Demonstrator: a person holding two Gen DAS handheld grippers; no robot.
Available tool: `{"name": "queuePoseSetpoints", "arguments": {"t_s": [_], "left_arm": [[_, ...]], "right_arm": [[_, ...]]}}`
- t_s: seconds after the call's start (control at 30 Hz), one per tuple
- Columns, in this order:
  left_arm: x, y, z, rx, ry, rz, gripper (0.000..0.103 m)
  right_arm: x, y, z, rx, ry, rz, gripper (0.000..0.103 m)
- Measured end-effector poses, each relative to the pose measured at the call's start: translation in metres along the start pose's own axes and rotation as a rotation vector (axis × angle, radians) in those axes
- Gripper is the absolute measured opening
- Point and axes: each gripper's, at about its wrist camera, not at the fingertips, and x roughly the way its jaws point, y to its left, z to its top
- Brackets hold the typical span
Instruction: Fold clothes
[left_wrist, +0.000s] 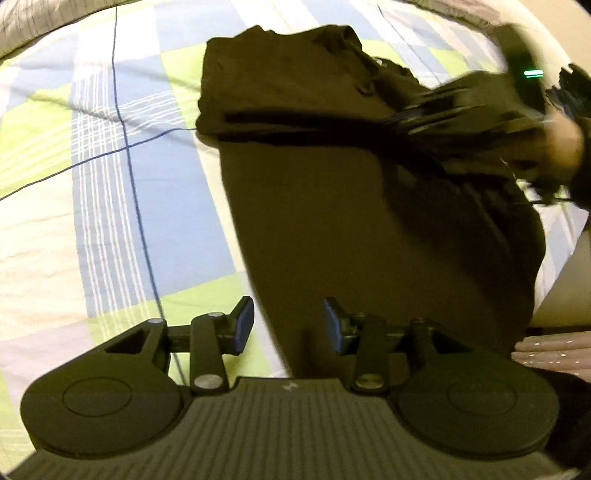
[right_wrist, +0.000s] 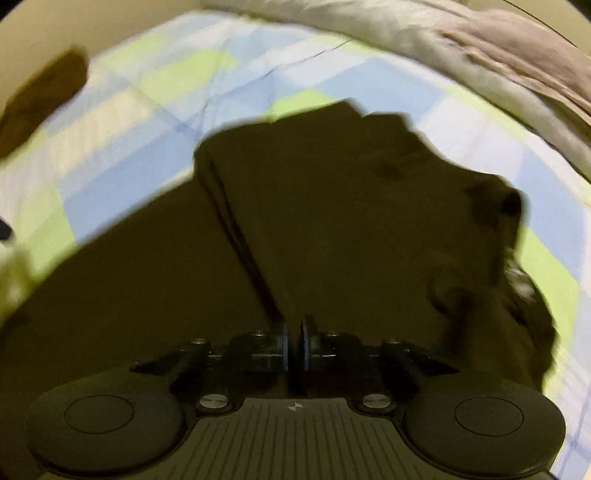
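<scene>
Dark olive garment (left_wrist: 369, 221), partly folded, flat on checked bedspread (left_wrist: 110, 184)

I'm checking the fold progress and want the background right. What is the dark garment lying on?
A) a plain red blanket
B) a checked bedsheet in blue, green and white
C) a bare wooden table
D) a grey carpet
B: the dark garment lies spread over a checked bedsheet with blue, green and white squares, which shows around the cloth in both wrist views.
</scene>
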Motion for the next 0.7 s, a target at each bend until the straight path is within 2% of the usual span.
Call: {"name": "queuePoseSetpoints", "arguments": {"t_s": [0.07,0.13,0.23,0.3,0.37,0.43,0.53,0.63,0.67,0.7], "left_arm": [[-0.005,0.011,0.009,0.005,-0.011,-0.017,0.036],[-0.006,0.014,0.025,0.029,-0.032,-0.035,0.036],[-0.005,0.009,0.056,0.106,-0.074,-0.06,0.036],[-0.001,0.0,0.076,0.167,-0.097,-0.063,0.037],[0.007,-0.013,0.096,0.221,-0.123,-0.06,0.04],[0.016,-0.028,0.114,0.266,-0.148,-0.059,0.051],[0.043,-0.06,0.137,0.328,-0.156,-0.07,0.059],[0.08,-0.104,0.153,0.38,-0.143,-0.106,0.062],[0.094,-0.119,0.158,0.385,-0.137,-0.124,0.062],[0.106,-0.134,0.16,0.383,-0.133,-0.143,0.062]], "right_arm": [[-0.042,-0.014,-0.005,0.092,-0.032,-0.032,0.002],[-0.086,-0.035,-0.015,0.192,-0.065,-0.118,0.002],[-0.159,-0.071,-0.041,0.36,-0.125,-0.327,0.001],[-0.206,-0.094,-0.071,0.491,-0.152,-0.508,0.001],[-0.247,-0.118,-0.116,0.654,-0.135,-0.704,0.002],[-0.268,-0.139,-0.162,0.795,-0.072,-0.832,0.002],[-0.263,-0.159,-0.211,0.925,0.035,-0.849,0.002],[-0.24,-0.159,-0.229,0.951,0.09,-0.803,0.005],[-0.231,-0.156,-0.232,0.959,0.087,-0.771,0.018],[-0.223,-0.152,-0.234,0.969,0.08,-0.735,0.043]]}}
